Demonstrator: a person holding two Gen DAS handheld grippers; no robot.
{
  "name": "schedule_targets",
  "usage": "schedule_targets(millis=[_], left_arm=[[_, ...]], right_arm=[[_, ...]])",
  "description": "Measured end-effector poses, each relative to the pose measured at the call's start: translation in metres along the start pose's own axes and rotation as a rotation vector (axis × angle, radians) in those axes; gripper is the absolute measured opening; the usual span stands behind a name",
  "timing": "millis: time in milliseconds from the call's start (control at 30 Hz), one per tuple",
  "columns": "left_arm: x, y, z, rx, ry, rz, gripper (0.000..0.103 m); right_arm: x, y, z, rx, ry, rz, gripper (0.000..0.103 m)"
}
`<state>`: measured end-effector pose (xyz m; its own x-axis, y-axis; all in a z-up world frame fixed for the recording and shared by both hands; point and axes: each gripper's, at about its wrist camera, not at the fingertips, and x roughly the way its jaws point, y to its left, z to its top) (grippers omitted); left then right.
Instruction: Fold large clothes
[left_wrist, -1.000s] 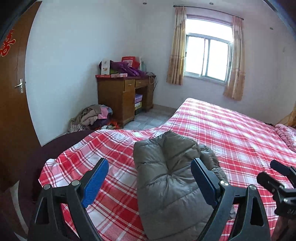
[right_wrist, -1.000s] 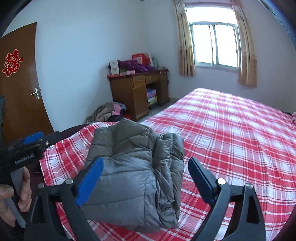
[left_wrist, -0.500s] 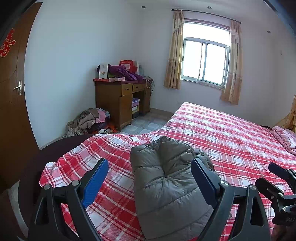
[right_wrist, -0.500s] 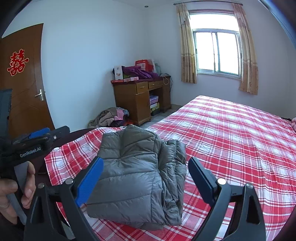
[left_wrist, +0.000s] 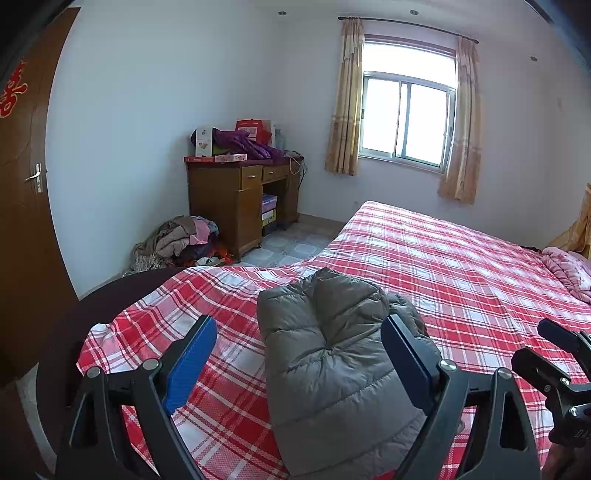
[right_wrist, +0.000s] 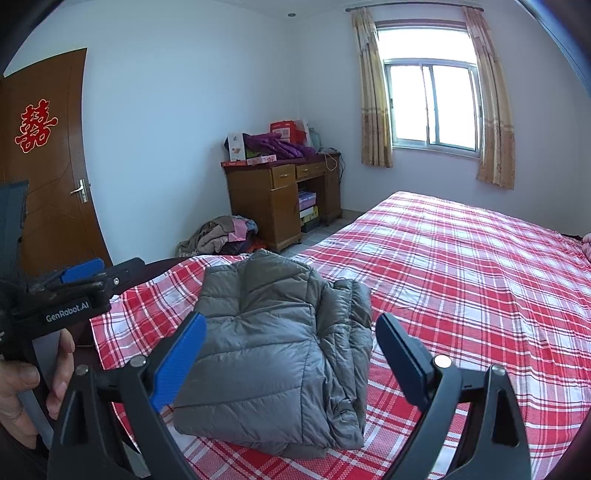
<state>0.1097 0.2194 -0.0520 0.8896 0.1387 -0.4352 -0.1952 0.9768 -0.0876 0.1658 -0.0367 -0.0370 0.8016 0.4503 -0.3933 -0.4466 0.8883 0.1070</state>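
A grey quilted puffer jacket (left_wrist: 332, 369) lies folded into a compact bundle on the red and white plaid bed sheet (left_wrist: 461, 266), near the bed's foot corner. It also shows in the right wrist view (right_wrist: 280, 343). My left gripper (left_wrist: 299, 365) is open and empty, held back above the near side of the bundle. My right gripper (right_wrist: 291, 358) is open and empty, also held back from the jacket. The left gripper (right_wrist: 81, 280) shows at the left edge of the right wrist view, and part of the right gripper (left_wrist: 554, 354) shows at the right edge of the left wrist view.
A wooden desk (left_wrist: 240, 199) piled with boxes and purple cloth stands by the far wall. A heap of clothes (left_wrist: 177, 240) lies on the floor beside it. A brown door (right_wrist: 48, 177) is at the left. A pink blanket (left_wrist: 569, 266) lies at the bed's far right.
Both grippers have pulled back and tilted up a little, so the jacket sits lower in both views. The jacket has not moved.
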Motion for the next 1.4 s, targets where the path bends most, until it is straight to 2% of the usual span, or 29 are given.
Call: schedule_targets(millis=[833, 1133, 1400], left_arm=[[0.003, 0.0, -0.002, 0.007, 0.01, 0.007, 0.091], [0.001, -0.006, -0.001, 0.032, 0.003, 0.005, 0.091], [0.001, -0.01, -0.001, 0.046, -0.011, 0.035, 0.091]], right_arm=[[-0.001, -0.002, 0.001, -0.005, -0.006, 0.001, 0.095], [-0.009, -0.005, 0.0, -0.003, -0.047, -0.006, 0.095], [-0.013, -0.009, 0.0, 0.004, -0.07, -0.004, 0.095]])
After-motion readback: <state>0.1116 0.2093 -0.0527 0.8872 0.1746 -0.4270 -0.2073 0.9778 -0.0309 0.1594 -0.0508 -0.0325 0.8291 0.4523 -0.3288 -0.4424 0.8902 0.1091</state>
